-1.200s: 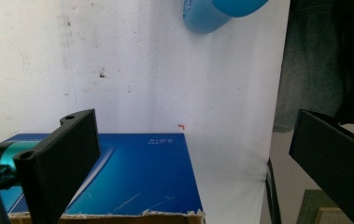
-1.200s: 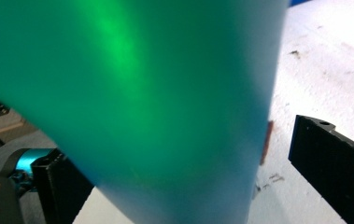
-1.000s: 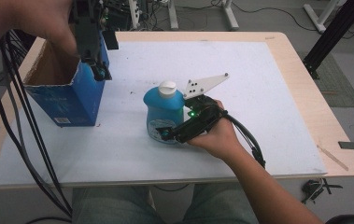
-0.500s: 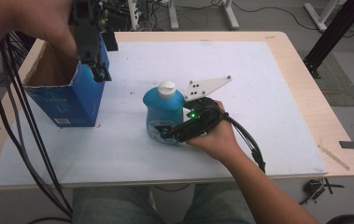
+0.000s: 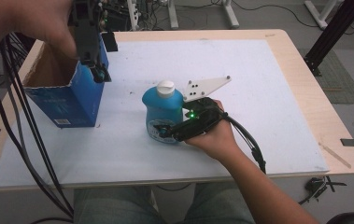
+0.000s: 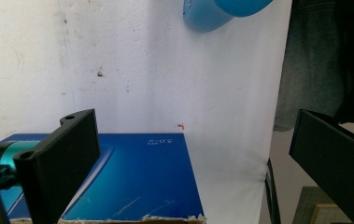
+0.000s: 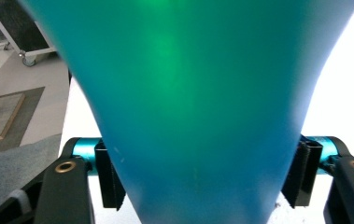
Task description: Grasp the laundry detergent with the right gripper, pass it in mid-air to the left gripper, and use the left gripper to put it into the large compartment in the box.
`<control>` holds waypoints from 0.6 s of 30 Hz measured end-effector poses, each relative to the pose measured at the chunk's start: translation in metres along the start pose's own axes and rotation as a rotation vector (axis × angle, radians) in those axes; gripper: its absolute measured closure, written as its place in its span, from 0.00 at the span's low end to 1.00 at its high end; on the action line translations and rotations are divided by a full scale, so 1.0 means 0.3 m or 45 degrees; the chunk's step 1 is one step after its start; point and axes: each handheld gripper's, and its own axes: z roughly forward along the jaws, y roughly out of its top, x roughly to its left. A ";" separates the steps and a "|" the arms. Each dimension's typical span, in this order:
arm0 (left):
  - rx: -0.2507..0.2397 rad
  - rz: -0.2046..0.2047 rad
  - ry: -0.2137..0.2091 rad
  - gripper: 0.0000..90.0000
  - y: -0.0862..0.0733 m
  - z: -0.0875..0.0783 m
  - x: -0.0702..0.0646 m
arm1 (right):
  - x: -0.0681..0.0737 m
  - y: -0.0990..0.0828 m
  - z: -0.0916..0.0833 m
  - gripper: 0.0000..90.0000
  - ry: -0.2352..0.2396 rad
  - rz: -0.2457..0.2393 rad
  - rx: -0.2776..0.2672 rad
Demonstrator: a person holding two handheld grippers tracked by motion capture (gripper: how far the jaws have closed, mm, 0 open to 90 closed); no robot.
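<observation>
A blue bottle (image 5: 163, 114) with a white cap stands upright mid-table on the white mat. My right gripper (image 5: 166, 133) comes at it from the right, low on its body. In the right gripper view the bottle (image 7: 188, 93) sits between the jaws. They have just been closing, and both pads (image 7: 111, 179) now press its sides. My left gripper (image 5: 97, 70) hangs open over the right wall of an open blue cardboard box (image 5: 67, 100). In the left gripper view the jaws stand wide apart above the box's side (image 6: 142, 177).
The white mat (image 5: 268, 93) covers most of the wooden table (image 5: 347, 154). Black cables (image 5: 20, 135) hang over the left edge by the box. A black frame leg (image 5: 333, 32) stands off the far right corner.
Both hands, the bottle and the box stay where they were. The right gripper's jaws have drawn in slightly against the bottle.
</observation>
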 end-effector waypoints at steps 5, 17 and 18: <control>0.005 0.003 0.000 0.02 0.006 0.000 -0.002 | 0.000 -0.001 0.002 0.38 0.005 -0.009 -0.008; 0.010 0.011 -0.001 0.02 0.015 0.003 -0.007 | 0.000 -0.002 0.003 0.45 -0.012 -0.029 -0.017; 0.011 0.020 -0.003 0.02 0.017 0.004 -0.007 | 0.000 -0.002 0.003 0.46 -0.012 -0.037 -0.017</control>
